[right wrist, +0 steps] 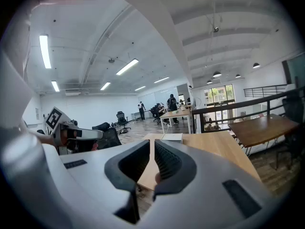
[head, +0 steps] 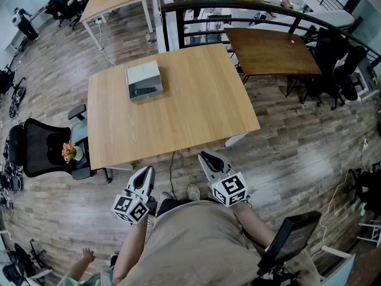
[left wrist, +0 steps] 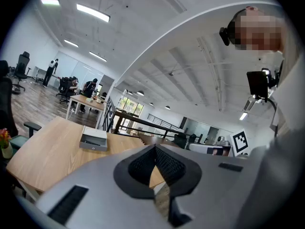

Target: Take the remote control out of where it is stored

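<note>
A small grey storage box sits on the far left part of the light wooden table. Its drawer is pulled out toward me, and a dark remote control lies in it. The same box shows in the left gripper view and, smaller, in the right gripper view. My left gripper and right gripper hang low by my body, in front of the table's near edge and far from the box. Both sets of jaws are shut with nothing between them.
A black office chair stands left of the table, with a small pot of flowers beside it. A dark wooden table and black chairs stand at the back right, in front of a black railing.
</note>
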The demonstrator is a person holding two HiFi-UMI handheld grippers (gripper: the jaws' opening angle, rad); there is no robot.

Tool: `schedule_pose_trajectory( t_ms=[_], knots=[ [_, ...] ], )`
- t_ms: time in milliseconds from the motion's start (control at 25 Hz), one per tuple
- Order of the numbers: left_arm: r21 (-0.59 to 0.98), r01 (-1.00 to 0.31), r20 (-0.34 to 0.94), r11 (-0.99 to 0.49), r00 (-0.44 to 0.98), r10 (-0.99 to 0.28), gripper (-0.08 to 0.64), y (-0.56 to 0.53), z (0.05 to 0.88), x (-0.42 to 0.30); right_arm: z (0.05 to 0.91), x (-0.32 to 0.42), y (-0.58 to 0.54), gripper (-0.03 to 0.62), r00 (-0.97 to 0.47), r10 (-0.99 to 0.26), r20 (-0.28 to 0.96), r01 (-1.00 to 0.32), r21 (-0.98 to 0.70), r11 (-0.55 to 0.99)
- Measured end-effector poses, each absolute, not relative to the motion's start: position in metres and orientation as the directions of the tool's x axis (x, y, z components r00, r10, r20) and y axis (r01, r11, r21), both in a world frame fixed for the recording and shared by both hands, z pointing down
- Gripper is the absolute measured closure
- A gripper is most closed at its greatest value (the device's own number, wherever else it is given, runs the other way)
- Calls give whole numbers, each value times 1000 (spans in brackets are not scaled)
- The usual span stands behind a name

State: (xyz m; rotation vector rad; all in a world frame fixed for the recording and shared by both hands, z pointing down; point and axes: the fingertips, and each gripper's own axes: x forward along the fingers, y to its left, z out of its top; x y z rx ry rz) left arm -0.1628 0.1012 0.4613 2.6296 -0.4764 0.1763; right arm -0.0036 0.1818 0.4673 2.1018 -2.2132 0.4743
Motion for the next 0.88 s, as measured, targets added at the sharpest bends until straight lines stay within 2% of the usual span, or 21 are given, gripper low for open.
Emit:
schedule_pose_trajectory(
  t_ms=[600, 880],
  knots=[
    [423, -364, 200, -830, 930, -307, 566, 103, 461, -162, 467, -7, 183, 557, -86, -965, 246, -980, -193, 38],
    [420, -369, 207, -829, 928, -309, 566, 101, 461, -164, 462, -19, 180, 539, -154, -965, 213, -967, -234, 103]
  ],
)
